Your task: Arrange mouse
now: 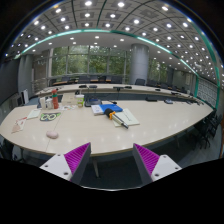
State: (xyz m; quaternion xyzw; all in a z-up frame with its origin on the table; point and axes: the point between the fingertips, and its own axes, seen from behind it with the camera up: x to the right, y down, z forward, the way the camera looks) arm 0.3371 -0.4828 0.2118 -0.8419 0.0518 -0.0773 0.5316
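My gripper (112,152) is open and empty, with its magenta pads (77,156) wide apart. It is held back from a long curved white table (150,128). A small white object (50,117) that may be the mouse lies on the table's left part, far beyond the fingers. A blue flat item (110,107) with something orange beside it and papers (127,117) lies near the table's middle, straight beyond the fingers. Nothing stands between the fingers.
Small bottles and boxes (55,101) stand at the table's far left. A small pale item (52,133) lies near the front left edge. A second long table (140,90) with chairs runs behind. Table legs (96,150) show below the near edge.
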